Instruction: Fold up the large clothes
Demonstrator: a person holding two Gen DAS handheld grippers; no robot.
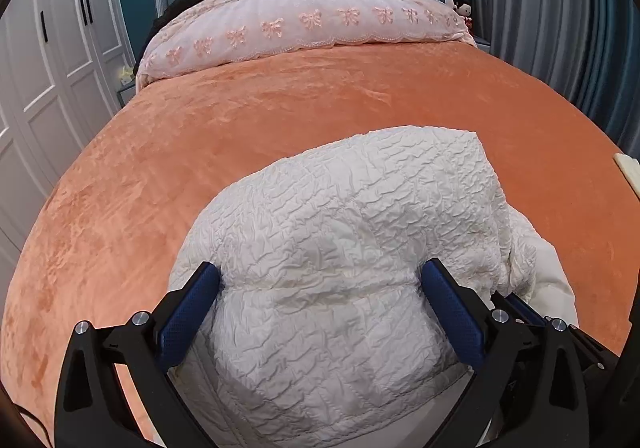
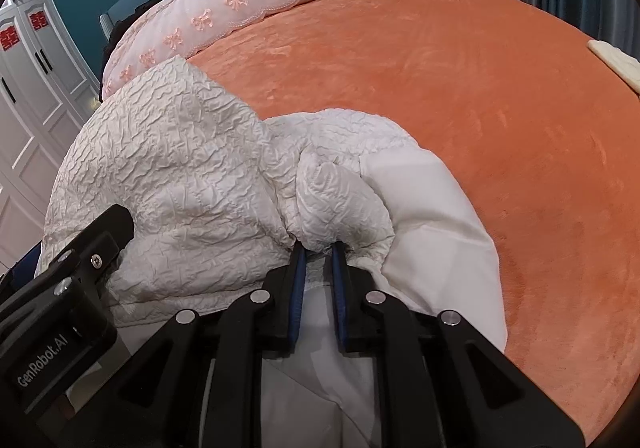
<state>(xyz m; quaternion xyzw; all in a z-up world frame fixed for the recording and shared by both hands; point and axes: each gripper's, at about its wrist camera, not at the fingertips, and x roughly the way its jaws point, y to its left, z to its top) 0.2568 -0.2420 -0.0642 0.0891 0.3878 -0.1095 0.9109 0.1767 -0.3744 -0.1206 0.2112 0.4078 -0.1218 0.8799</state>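
Garment: we see a white crinkled jacket bunched on the near edge of the bed, long axis running toward the pink quilt.
Left tool: released, fingers straddling the jacket.
Right tool: clenched on a jacket fold.

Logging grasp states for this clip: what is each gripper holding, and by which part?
The right gripper pinches a bunched fold of the white crinkled garment at its near edge. The left gripper is open, fingers straddling the garment, gripping nothing.
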